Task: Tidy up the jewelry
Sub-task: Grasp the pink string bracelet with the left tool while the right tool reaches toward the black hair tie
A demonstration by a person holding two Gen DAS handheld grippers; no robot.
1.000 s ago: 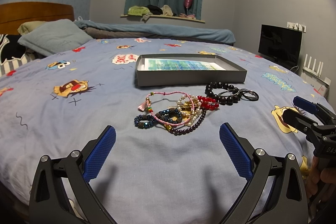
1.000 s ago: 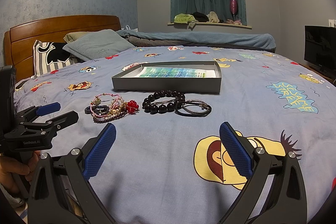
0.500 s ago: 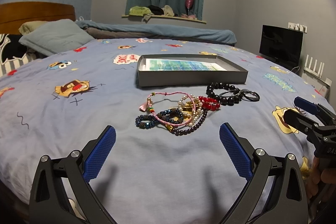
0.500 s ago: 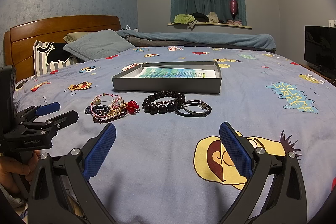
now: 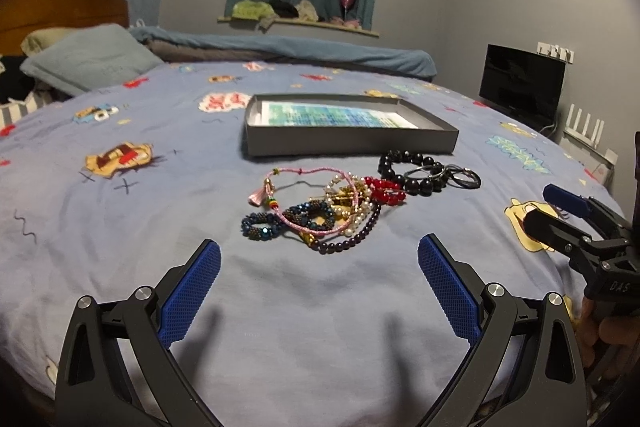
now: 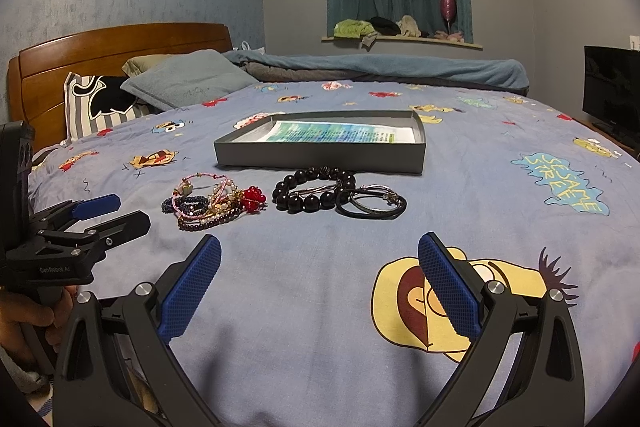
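Bracelets [image 5: 320, 211] lie mid-bed [image 5: 120, 227] before a grey tray [image 5: 344, 131]; left hand-held gripper [image 5: 319, 271] and right hand-held gripper [image 6: 319, 271] gape wide, holding nothing.

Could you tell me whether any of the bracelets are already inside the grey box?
No, the grey box holds only a printed sheet, while the bracelets lie on the bedspread in front of it.

Glossy black beads [image 6: 310, 193]; cloth bedsheet [image 6: 460, 187]

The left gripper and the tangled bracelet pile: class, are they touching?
Apart. The left wrist view shows bare bedsheet between the open left gripper and the bracelet pile.
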